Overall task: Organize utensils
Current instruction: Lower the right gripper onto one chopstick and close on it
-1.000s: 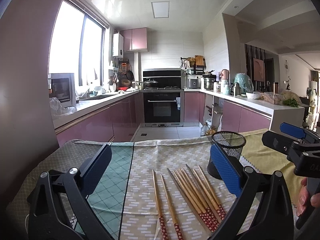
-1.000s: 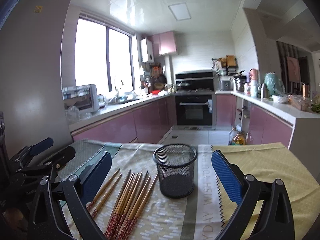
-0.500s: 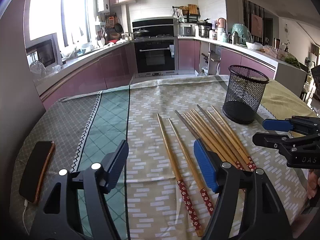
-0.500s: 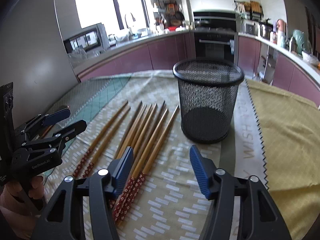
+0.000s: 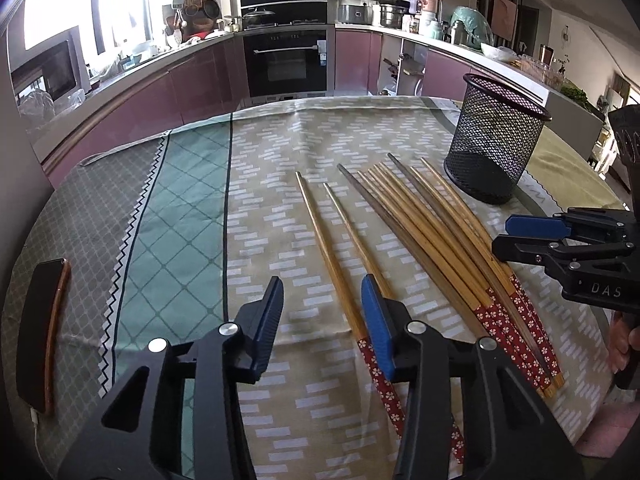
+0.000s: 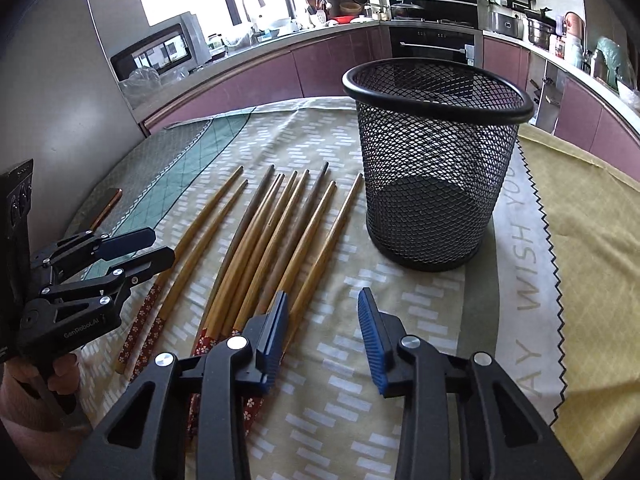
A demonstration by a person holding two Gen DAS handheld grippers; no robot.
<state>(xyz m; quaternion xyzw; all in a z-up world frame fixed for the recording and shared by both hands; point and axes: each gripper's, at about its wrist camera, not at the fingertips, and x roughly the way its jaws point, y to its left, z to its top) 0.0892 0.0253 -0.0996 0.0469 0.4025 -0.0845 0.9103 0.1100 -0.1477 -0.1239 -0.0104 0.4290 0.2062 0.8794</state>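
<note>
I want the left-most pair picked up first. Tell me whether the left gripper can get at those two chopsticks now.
Probably yes. The left gripper hangs just above the two separate chopsticks; its jaws have just been closing but hold nothing. Nothing lies over the pair, and the right gripper is off over the bundle.

Black mesh holder (image 6: pixel 436 168). Beside it, tan and dark-brown chopsticks (image 5: pixel 424 232), ends red with white flowers. Under it, beige cloth (image 5: pixel 280 160) with white dashes; farther from holder, teal diamond-grid stripe, then grey lattice. Blue pads on black grippers.
</note>
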